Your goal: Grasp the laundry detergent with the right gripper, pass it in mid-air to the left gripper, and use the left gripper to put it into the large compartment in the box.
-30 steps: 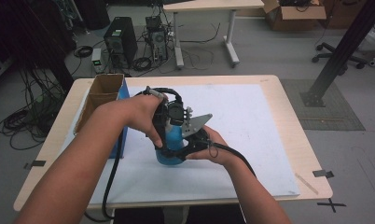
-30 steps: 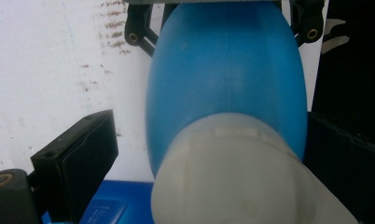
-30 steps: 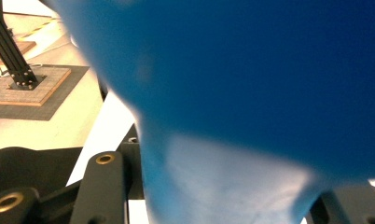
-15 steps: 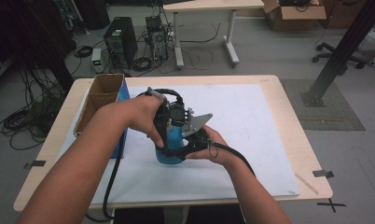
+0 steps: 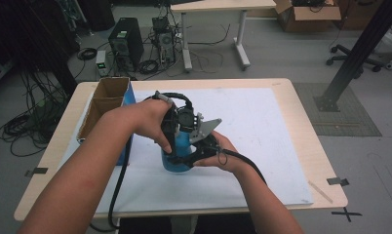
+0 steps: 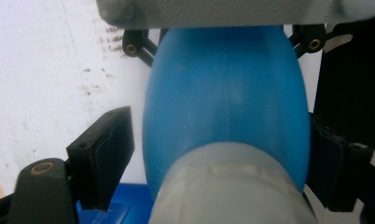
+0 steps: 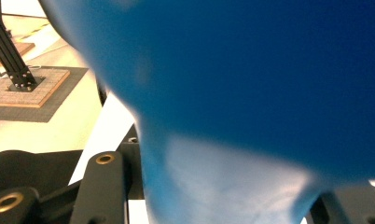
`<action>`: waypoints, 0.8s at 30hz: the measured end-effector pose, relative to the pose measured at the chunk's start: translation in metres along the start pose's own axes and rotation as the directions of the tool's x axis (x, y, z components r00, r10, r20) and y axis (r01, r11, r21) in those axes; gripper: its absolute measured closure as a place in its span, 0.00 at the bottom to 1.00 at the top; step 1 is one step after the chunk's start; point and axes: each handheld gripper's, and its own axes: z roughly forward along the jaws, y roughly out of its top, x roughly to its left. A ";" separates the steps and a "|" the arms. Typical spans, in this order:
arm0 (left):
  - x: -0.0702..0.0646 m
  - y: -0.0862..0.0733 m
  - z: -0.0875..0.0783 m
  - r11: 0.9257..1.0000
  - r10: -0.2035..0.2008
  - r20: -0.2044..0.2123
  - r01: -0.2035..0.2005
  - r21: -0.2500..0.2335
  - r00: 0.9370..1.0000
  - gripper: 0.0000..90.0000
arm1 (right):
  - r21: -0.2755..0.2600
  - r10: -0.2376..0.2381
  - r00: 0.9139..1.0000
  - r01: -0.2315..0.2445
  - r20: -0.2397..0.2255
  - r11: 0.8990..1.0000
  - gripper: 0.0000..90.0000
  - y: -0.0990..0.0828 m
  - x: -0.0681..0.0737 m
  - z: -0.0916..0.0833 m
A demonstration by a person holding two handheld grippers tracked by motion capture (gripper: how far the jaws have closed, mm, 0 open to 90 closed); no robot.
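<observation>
Room: grey floor is surrounding my table [image 5: 301,146]; cables and a computer tower [image 5: 125,44] are sitting off at 11 o'clock, a second desk [image 5: 218,7] at 12, a black post on its floor mat [image 5: 347,109] at 2.
Surface: white sheet [image 5: 262,126] is covering most of the tabletop, leaving a bare wooden margin along every edge.
Blue bottle [image 5: 177,158]: standing upright near the sheet's centre, slightly toward 7 o'clock, well in from all table edges.
Left gripper [image 5: 177,119]: I am seeing it coming down over the bottle's top; in the left gripper view its jaws are straddling the blue body [image 6: 227,107] below a pale cap [image 6: 227,186]. The left pad [image 6: 106,156] is standing clear of the bottle with a gap showing, so the jaws are reading as parted, not clamping.
Right gripper [image 5: 194,153]: reaching in from 4 o'clock, low against the bottle's side. In the right gripper view the blue wall [image 7: 251,93] is sitting blurred right against the lens; I cannot tell whether its jaws are gripping.
Cardboard box [image 5: 104,105]: lying open-topped at 9 o'clock, just beside my left forearm [image 5: 87,170].
Open room: the sheet from 12 through 4 o'clock is lying bare, giving me wide space out to the right edge.
Cables: one is trailing off the near edge at 7 o'clock, another along my right forearm.
</observation>
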 end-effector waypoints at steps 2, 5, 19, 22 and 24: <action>0.000 0.000 0.001 1.000 0.001 0.002 -0.001 0.002 1.000 0.23 | 0.001 0.003 1.000 -0.003 -0.002 1.000 0.50 0.000 0.000 0.000; 0.000 0.000 0.001 1.000 0.001 0.003 -0.001 0.001 1.000 0.24 | 0.001 -0.003 1.000 0.003 -0.001 1.000 0.50 0.000 0.000 0.000; 0.000 0.002 0.002 1.000 0.010 0.012 -0.010 0.003 1.000 0.31 | -0.002 -0.002 1.000 0.002 0.003 1.000 0.50 0.001 0.000 0.001; 0.000 0.002 0.002 1.000 0.013 0.015 -0.013 0.006 1.000 0.33 | -0.004 0.000 1.000 0.000 0.000 1.000 0.50 0.001 -0.001 0.001; -0.001 0.002 0.002 1.000 0.015 0.016 -0.015 0.000 1.000 0.34 | -0.001 -0.006 1.000 0.006 0.001 1.000 0.50 0.001 -0.001 0.001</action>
